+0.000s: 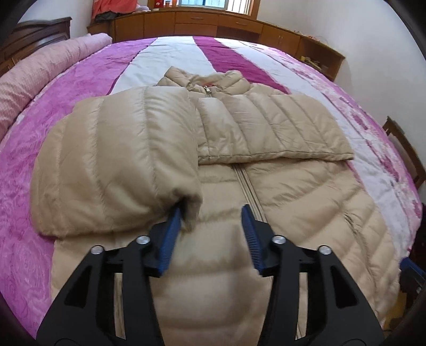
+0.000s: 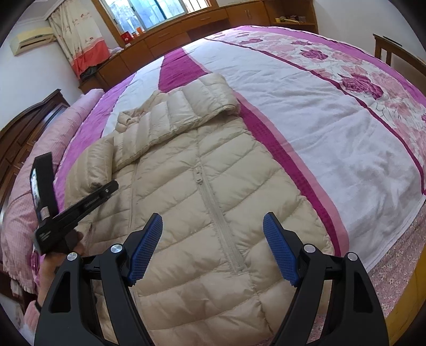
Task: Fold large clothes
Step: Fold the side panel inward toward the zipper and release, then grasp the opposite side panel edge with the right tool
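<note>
A beige down jacket (image 1: pixel 266 199) (image 2: pixel 213 186) lies front up on the bed, zipper closed. One sleeve (image 1: pixel 266 125) is folded across the chest. The other sleeve (image 1: pixel 119 159) is folded in over it, and its cuff (image 1: pixel 190 205) rests against the left pad of my left gripper (image 1: pixel 211 207). That gripper's jaws stand apart and do not press on the cuff. In the right wrist view the left gripper (image 2: pixel 106 189) reaches in from the left, held by a hand (image 2: pixel 61 252). My right gripper (image 2: pixel 213 215) hangs open over the jacket's lower front, holding nothing.
The bed cover (image 1: pixel 80 79) (image 2: pixel 319 119) is pink, purple and white. A rolled pink quilt (image 1: pixel 40 74) (image 2: pixel 24 186) lies along the left side by a dark headboard (image 2: pixel 26 127). Wooden cabinets (image 1: pixel 213 24) (image 2: pixel 173 37) line the far wall under a window. A wooden frame (image 1: pixel 402 149) stands at the right.
</note>
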`<control>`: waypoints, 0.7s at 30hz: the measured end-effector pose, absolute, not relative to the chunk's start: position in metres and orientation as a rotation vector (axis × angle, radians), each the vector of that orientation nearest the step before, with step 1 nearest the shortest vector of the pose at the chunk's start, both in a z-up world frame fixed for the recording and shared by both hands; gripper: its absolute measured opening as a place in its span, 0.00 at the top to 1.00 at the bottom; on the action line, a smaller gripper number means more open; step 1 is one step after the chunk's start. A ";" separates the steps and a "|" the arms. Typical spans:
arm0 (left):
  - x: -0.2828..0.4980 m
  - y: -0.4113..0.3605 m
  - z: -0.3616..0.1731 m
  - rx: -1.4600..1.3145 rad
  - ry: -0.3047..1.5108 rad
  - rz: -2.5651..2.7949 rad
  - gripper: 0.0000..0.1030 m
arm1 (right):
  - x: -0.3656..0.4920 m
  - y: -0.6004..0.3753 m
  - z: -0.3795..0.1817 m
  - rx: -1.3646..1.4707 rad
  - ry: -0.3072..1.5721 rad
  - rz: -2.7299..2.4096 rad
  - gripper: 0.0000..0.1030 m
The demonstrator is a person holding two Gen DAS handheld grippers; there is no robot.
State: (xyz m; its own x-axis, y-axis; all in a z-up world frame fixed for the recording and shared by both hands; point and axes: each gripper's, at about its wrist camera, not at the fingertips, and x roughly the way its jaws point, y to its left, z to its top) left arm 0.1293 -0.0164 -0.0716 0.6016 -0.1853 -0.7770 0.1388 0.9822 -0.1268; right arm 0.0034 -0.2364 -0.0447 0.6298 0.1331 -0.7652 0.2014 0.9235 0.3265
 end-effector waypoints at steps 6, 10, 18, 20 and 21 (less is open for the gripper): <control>0.105 0.014 -0.055 -0.101 0.915 -0.159 0.50 | 0.008 -0.218 -0.033 0.383 0.882 0.017 0.26; 0.091 0.049 -0.040 -0.113 0.929 -0.117 0.50 | 0.015 -0.192 -0.019 0.331 0.869 0.083 0.26; 0.082 0.108 -0.033 -0.058 0.979 -0.038 0.49 | 0.033 -0.117 0.015 0.268 0.856 0.237 0.26; 0.084 0.119 -0.035 -0.067 0.996 -0.035 0.49 | 0.038 -0.094 0.019 0.250 0.856 0.263 0.26; 0.085 0.124 -0.037 -0.077 1.004 -0.040 0.49 | 0.040 -0.087 0.019 0.243 0.858 0.268 0.26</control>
